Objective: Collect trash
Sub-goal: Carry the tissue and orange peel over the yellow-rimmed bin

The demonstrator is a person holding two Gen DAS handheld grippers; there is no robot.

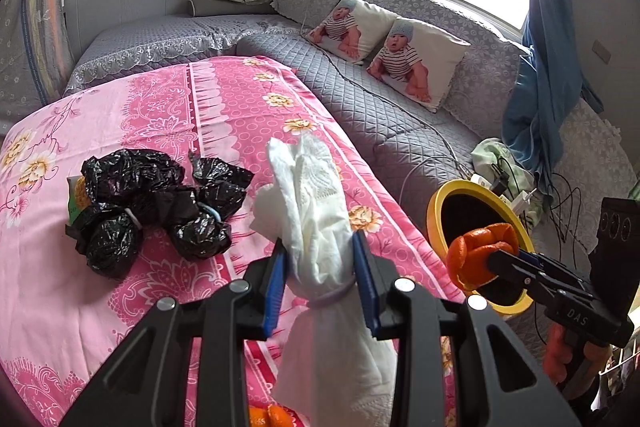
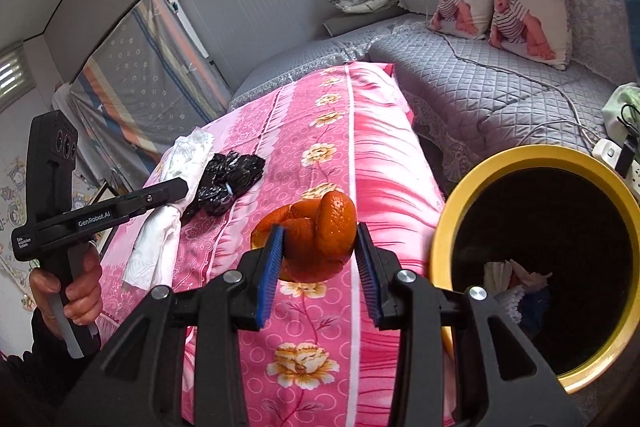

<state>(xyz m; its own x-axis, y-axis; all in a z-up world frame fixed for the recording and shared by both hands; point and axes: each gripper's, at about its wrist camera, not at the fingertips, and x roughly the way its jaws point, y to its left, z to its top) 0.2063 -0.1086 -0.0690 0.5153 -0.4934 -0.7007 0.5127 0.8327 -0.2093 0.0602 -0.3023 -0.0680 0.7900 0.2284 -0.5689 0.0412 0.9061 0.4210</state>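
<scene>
My left gripper (image 1: 320,267) is shut on a white crumpled bundle of tissue (image 1: 312,195) tied with an elastic band, held above the pink flowered table cover (image 1: 168,107). My right gripper (image 2: 320,259) is shut on a curl of orange peel (image 2: 320,239), just left of the yellow-rimmed bin (image 2: 448,227). In the left wrist view the orange peel (image 1: 480,251) hangs in front of the bin's dark mouth (image 1: 432,211). Black plastic bags (image 1: 152,203) lie knotted on the cover to the left. The bin holds some white and dark scraps (image 2: 516,283).
A grey quilted sofa (image 1: 380,115) with two printed cushions (image 1: 384,47) runs behind the table. Cables and a charger (image 1: 512,187) lie beside the bin. More orange pieces (image 1: 268,417) show at the bottom edge. A person's hand (image 2: 76,291) grips the left tool's handle.
</scene>
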